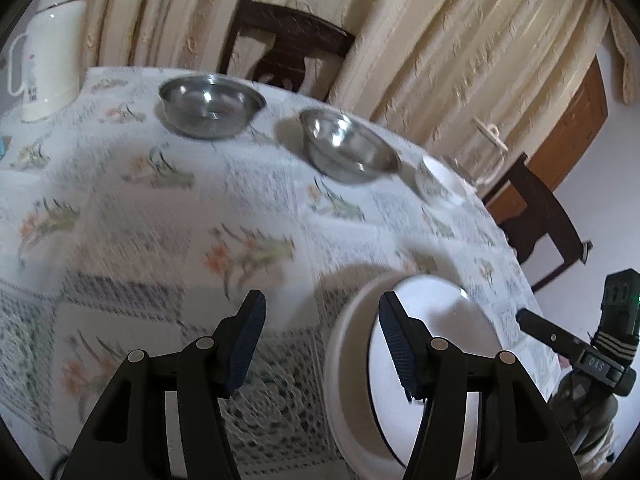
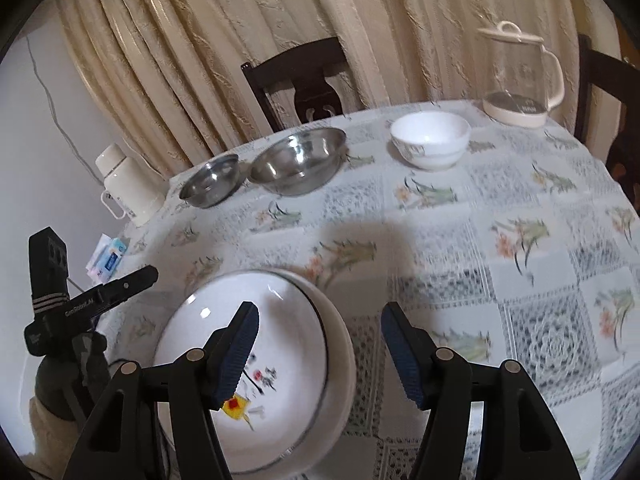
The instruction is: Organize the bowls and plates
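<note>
- Your left claw (image 1: 322, 342) is spread wide and holds nothing. The white plates (image 1: 432, 312) sit on the table (image 1: 160, 216) just under its right finger.
- Your right claw (image 2: 320, 344) is spread wide too. The plates (image 2: 280, 332) lie under its left finger.
- Two metal bowls (image 2: 298, 160) and a white bowl (image 2: 430, 140) sit far across the table.

Soft, even indoor light, moderately bright. Both fisheye views bend the curtains (image 2: 280, 20) and curve the worktop (image 1: 160, 208), with black corners. Motion blur smears the cloth pattern. Small glints sit in the steel bowls (image 1: 212, 106); a soft shadow falls just beyond the plate (image 2: 248, 360).
</note>
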